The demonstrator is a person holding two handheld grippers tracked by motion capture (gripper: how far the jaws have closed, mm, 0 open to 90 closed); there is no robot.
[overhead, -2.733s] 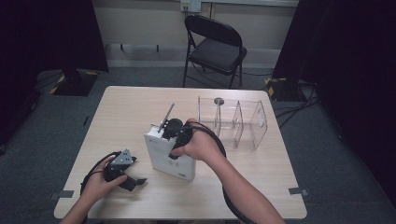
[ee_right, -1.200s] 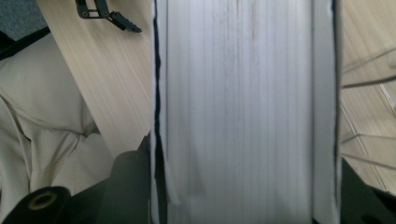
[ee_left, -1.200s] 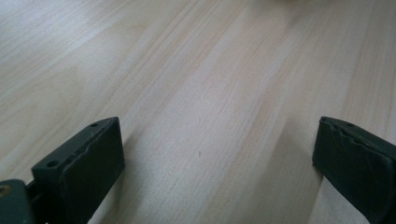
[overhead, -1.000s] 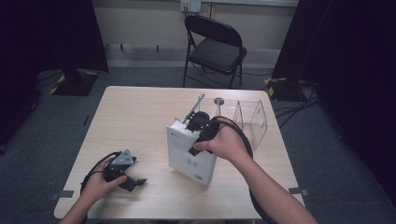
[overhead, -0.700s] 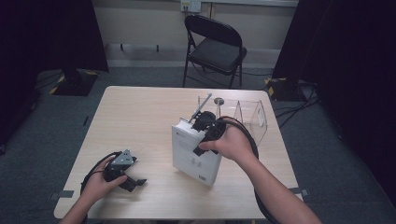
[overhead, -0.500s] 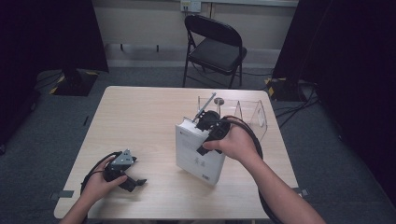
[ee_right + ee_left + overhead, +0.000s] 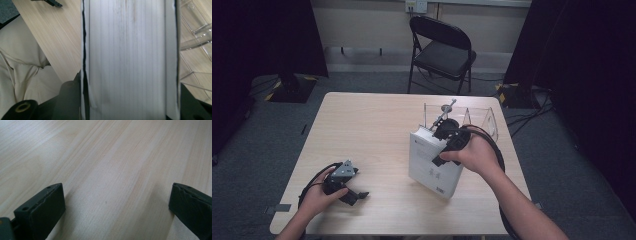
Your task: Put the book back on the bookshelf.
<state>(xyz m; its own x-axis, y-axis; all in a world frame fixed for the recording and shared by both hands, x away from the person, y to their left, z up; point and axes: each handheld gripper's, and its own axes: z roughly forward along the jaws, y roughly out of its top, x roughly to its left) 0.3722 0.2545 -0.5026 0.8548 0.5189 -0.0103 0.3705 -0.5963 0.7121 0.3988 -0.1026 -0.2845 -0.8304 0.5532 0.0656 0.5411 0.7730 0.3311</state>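
A thick white book (image 7: 432, 165) is held up off the table, tilted, near the middle right. My right gripper (image 7: 447, 135) is shut on its top edge; in the right gripper view the book's page edge (image 7: 127, 60) runs between the two black jaws. Just behind it stands a clear plastic divider rack (image 7: 479, 120). My left gripper (image 7: 354, 195) rests on the table at the front left, open with nothing in it; in the left gripper view its fingers (image 7: 42, 212) stand wide apart over bare wood.
The light wooden table (image 7: 362, 130) has open room across its left and far side. A black folding chair (image 7: 442, 50) stands beyond the far edge. Cables lie on the floor at the right. The clear rack (image 7: 197, 37) is close on the book's right.
My right gripper has carried the book to the right and lifted it toward the clear rack. The left gripper has stayed still on the table.
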